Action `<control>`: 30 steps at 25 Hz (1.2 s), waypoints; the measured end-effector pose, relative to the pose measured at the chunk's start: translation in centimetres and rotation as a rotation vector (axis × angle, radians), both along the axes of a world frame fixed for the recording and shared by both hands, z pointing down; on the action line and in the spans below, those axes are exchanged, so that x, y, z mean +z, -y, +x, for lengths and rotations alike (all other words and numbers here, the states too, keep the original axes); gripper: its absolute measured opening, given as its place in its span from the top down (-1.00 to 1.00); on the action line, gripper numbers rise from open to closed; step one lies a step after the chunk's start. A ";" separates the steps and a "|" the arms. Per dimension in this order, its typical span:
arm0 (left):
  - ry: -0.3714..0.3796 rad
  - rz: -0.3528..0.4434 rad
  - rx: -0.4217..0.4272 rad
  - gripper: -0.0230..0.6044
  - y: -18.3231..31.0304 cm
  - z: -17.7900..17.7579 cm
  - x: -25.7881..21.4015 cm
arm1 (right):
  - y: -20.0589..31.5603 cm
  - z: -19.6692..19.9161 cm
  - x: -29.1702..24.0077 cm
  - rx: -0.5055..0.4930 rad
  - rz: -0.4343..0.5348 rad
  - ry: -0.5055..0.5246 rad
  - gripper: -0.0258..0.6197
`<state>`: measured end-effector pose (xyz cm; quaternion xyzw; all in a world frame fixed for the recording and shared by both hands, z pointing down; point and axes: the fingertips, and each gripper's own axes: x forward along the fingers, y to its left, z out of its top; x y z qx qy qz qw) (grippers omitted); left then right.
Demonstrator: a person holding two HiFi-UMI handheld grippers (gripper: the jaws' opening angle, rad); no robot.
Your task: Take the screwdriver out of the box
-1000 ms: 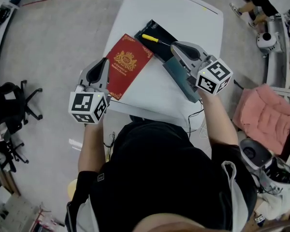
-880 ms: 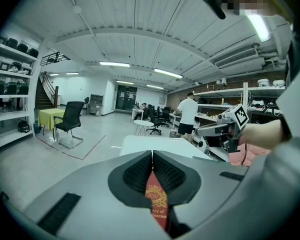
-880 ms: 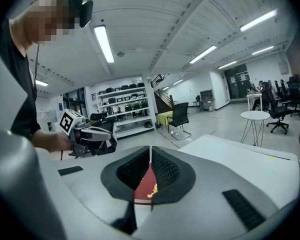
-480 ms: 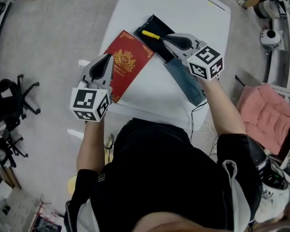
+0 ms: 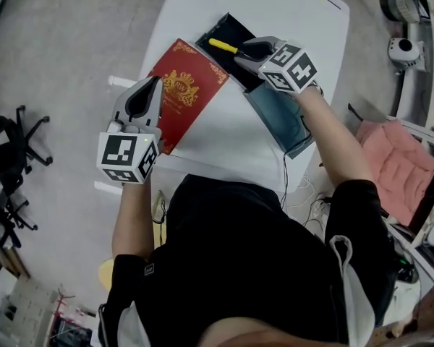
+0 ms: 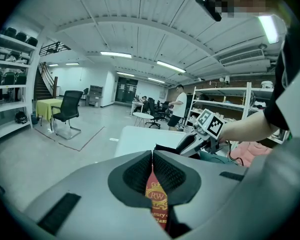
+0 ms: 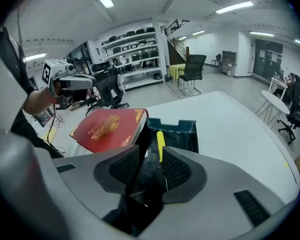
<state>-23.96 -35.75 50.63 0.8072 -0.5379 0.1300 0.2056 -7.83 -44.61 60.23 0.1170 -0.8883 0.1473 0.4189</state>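
An open black box (image 5: pixel 230 33) lies on the white table (image 5: pixel 304 16), its red lid (image 5: pixel 179 96) folded out to the left. The yellow-handled screwdriver (image 5: pixel 223 46) lies in the box. My right gripper (image 5: pixel 244 49) points steeply down into the box, and its jaws have just been opening. They stand open with nothing pressed between them. The yellow handle (image 7: pixel 160 143) sits just ahead of the right pad. My left gripper (image 5: pixel 157 84) is shut, its tips over the lid's left edge. The lid's crest (image 6: pixel 156 198) shows through the slit behind the tips.
A dark teal panel (image 5: pixel 278 116) lies on the table beside the box, under my right forearm. A cable (image 5: pixel 286 176) hangs off the near edge. Office chairs (image 5: pixel 14 139) stand left on the floor, and a pink cushion (image 5: pixel 394 168) lies to the right.
My right gripper has dropped and tipped down into the box beside the screwdriver, and its jaws have spread apart. The left gripper has sunk a little over the red lid.
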 end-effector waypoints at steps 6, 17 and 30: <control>-0.008 -0.015 -0.007 0.86 -0.1 -0.3 0.9 | 0.6 0.3 3.1 -0.006 -0.030 -0.104 0.44; -0.016 -0.036 -0.039 0.86 -1.0 -1.5 2.1 | 1.7 -0.2 5.6 -0.086 0.026 -0.266 0.44; -0.030 -0.015 -0.064 0.86 -2.2 -2.4 0.9 | 1.4 -0.5 7.3 -0.169 0.108 -0.405 0.49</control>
